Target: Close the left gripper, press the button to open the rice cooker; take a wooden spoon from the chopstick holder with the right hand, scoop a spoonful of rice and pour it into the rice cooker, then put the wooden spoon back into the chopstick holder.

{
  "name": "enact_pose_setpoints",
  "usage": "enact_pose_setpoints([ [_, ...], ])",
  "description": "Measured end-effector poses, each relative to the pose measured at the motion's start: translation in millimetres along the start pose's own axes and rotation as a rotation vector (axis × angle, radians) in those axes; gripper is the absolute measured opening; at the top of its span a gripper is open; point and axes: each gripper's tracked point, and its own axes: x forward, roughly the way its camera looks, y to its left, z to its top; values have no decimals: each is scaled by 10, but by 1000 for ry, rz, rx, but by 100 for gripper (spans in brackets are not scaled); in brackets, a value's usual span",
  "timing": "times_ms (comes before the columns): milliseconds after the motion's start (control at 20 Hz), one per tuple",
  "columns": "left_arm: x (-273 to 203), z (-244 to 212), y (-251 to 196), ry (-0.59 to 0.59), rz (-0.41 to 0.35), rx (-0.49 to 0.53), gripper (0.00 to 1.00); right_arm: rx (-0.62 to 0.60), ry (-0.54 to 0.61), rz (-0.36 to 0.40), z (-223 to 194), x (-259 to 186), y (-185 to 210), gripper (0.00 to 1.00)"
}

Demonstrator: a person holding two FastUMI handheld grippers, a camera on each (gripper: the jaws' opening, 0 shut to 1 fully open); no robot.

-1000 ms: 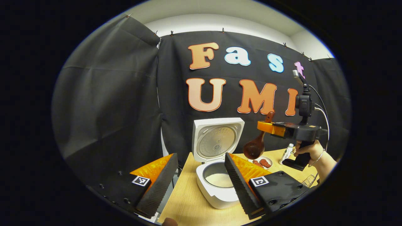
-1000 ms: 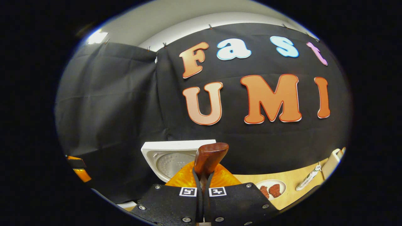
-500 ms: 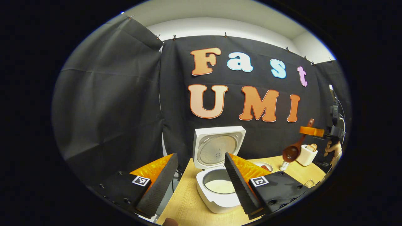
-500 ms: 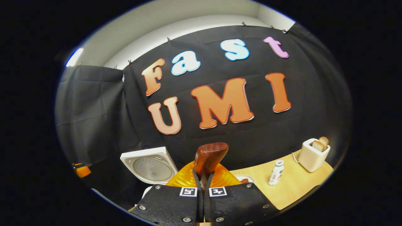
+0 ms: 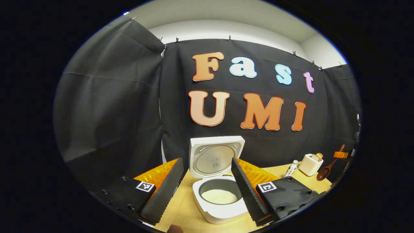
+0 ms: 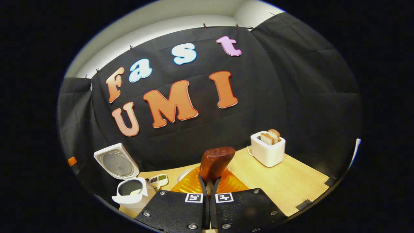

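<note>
The wooden spoon (image 6: 215, 163) is clamped between the right gripper (image 6: 209, 207) fingers, handle end up, held far right of the table (image 6: 291, 184). The rice cooker (image 5: 217, 181) stands lid-up with rice inside, near the left gripper (image 5: 207, 191), whose fingers are spread apart.

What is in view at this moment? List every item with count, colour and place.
White rice cooker: one, lid up, white rice in the pot, on the table's left part.
Light wooden table: one, under everything.
White toaster: one, two brown slices in its slots, at the table's back right.
Small white bottle: one, left of the toaster.
White plate: one, partly hidden behind the right gripper.
Small tray with dark and green patches: one, right of the cooker.
Brown wooden spoon: one, bowl hanging down, far right.
Left hand-held gripper: open, before the cooker.
Right hand-held gripper: clamped on the spoon's handle.
</note>
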Motion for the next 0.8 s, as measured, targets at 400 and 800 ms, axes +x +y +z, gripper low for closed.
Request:
enact_pose_setpoints([
  [400, 31, -55, -286, 28, -20, 16, 100, 112, 87, -112, -791, -147, -672, 0],
  [800, -15, -81, -233, 43, 25, 5, 100, 69, 147, -125, -1383, -46, -760, 0],
])
